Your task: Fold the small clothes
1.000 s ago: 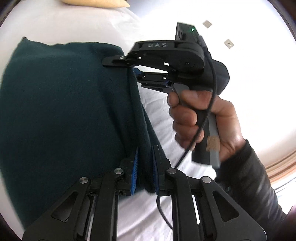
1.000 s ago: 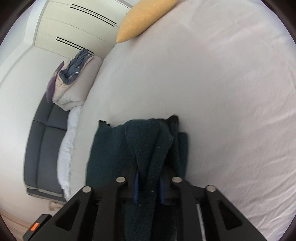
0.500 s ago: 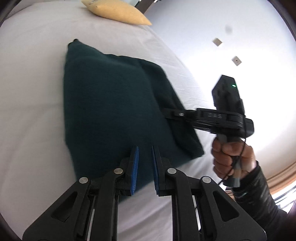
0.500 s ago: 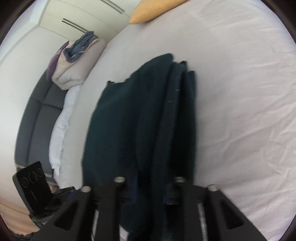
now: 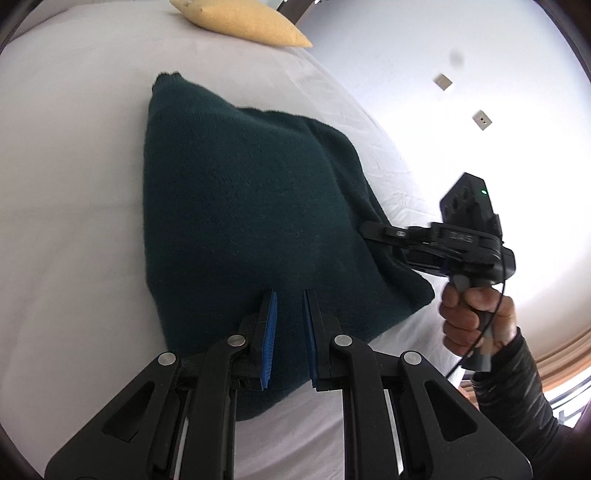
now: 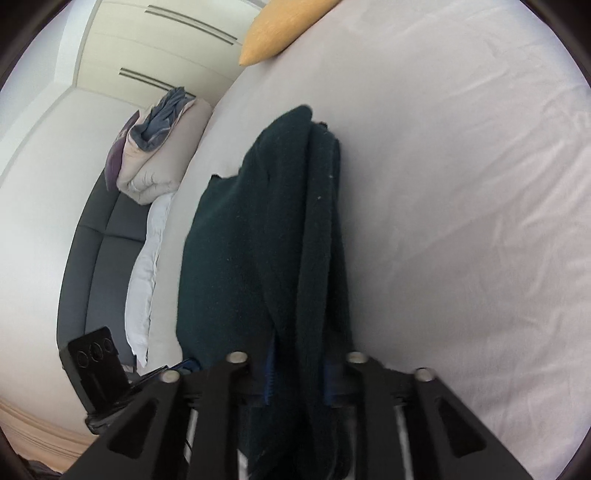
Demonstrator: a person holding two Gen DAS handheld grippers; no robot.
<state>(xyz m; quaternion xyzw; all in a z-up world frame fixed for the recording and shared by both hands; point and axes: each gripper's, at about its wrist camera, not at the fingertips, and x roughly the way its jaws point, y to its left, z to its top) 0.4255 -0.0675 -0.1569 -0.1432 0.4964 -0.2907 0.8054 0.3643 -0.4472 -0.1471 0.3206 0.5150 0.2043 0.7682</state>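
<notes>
Dark green knit garment [image 5: 251,221] lies folded on the white bed [image 5: 66,155], centre of the left wrist view, one corner up at 11 o'clock toward the yellow pillow [image 5: 240,18]. In the right wrist view the same garment [image 6: 280,236] runs from 12 down to 6 o'clock, its doubled layers stacked along the right-hand edge.

Left gripper [image 5: 288,325]: jaws nearly closed with a narrow gap, blue pads [image 5: 267,339] hover over the near edge of the fabric at 6 o'clock; nothing visibly pinched, so released (cloth is below the pads, not between them, as far as I can see).

Right gripper [image 5: 373,232]: at 3 o'clock in the left view, tips at the garment's right edge. Its jaws are opening, with a thick fold of fabric between them in its own view [image 6: 299,380]; looks like the pads are easing off it.

Step in hand, my read: letting go after laying the fold down. To do it well: open fully before pulling back so the knit doesn't drag and undo the fold, withdraw along the edge, low and straight. Then check the edges line up; the right-side layers look slightly uneven and may need a nudge.
</notes>
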